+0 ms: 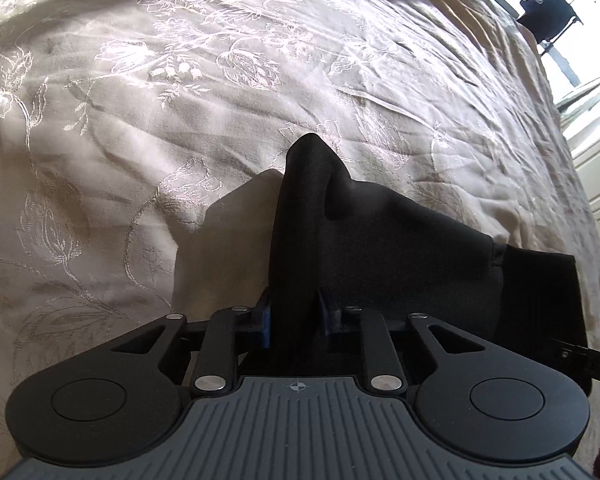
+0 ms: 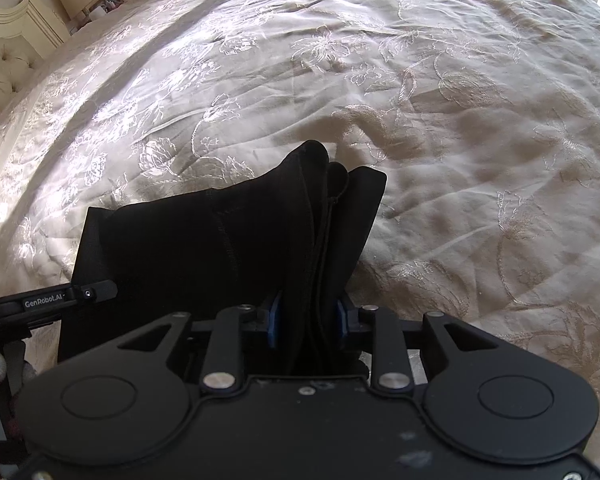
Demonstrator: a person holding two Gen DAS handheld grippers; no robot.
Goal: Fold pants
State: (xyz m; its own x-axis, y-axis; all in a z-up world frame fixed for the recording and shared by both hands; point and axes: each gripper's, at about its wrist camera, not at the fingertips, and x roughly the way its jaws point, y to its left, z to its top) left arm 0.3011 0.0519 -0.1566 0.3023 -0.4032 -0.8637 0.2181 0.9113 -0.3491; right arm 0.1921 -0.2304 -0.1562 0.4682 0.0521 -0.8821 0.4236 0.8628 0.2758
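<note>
The black pants, of smooth matte fabric with stitched seams and a hemmed edge, are bunched in soft folds and held up over a cream bedspread embroidered with shiny floral outlines. The left gripper clamps one narrow fold between its blue pads. The right gripper pinches several stacked layers, jaws partly closed on them.

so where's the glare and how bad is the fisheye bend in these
Left wrist view: window blown out at the top right, bedspread horizon curved. Right wrist view: sunlight glares on the bedspread at the left, black pants lose detail, headboard bows.
</note>
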